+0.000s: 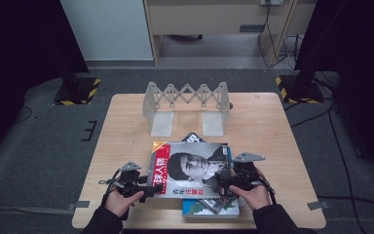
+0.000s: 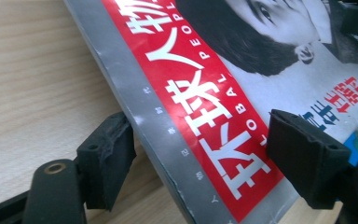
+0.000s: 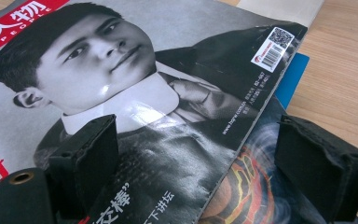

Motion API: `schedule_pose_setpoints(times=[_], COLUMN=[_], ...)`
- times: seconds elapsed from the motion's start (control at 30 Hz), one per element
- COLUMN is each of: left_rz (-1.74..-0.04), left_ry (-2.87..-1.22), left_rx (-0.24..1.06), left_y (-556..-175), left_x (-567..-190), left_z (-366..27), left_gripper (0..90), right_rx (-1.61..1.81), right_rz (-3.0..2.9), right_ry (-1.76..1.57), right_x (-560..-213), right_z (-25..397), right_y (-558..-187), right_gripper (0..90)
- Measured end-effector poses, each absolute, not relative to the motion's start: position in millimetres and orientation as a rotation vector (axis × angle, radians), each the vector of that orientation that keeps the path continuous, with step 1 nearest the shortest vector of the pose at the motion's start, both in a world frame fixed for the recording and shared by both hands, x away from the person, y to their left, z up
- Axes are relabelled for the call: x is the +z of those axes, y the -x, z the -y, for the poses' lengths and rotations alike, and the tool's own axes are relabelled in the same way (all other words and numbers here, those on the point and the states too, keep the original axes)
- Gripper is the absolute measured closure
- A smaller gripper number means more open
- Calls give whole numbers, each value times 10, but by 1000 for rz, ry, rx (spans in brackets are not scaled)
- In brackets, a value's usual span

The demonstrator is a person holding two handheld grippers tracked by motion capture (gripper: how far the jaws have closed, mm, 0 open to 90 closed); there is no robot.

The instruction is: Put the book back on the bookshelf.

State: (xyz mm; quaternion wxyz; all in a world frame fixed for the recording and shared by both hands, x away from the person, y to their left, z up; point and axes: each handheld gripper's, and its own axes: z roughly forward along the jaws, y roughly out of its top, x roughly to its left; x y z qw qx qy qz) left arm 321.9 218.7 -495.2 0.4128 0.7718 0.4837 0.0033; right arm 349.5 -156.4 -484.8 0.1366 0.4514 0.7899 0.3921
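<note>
both grippers, left gripper (image 1: pixel 143 191) at seven o'clock and right gripper (image 1: pixel 228 184) at five, straddle the magazine (image 1: pixel 190 168) edges, jaws released (poised to lift it toward the rack (image 1: pixel 187 105)).

Jaws open astride magazine (image 2: pixel 223 116) spine, on table (image 2: pixel 37 79).

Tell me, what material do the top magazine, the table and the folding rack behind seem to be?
The magazine: glossy coated paper, by the glare on its cover. The table: pale wood or wood-look laminate, with visible grain; which one is unclear. The folding rack: probably translucent greyish plastic, matte.
</note>
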Motion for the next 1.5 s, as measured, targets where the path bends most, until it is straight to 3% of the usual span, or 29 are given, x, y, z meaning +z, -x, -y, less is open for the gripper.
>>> schedule_pose_setpoints(times=[0.17, 0.37, 0.63, 0.83, 1.17, 1.5], left_rz=[-1221, -1203, -1120, -1114, -1164, -1208], left_ry=[-1919, -1904, -1737, -1754, -1733, -1717], left_rx=[-66, -66, -132, -158, -269, -272], left_y=[-3235, -3233, -3232, -3274, -3357, -3371], left_x=[-4982, -4936, -4805, -4812, -4824, -4752], left_z=[-2184, -2214, -2249, -2152, -2152, -2158], left_gripper=[223, 301, 341, 387, 575, 732], right_rx=[1138, 1130, 1133, 1138, 1154, 1178], right_rz=[-2281, -2286, -2287, -2285, -2283, -2277], right_ry=[-1304, -1285, -1279, -1282, -1296, -1341], right_x=[-4858, -4866, -4876, -4878, -4874, -4849], right_z=[1557, 1552, 1547, 1544, 1555, 1610], right_y=[-3491, -3491, -3484, -3484, -3490, -3519], right_gripper=[130, 121, 109, 104, 106, 132])
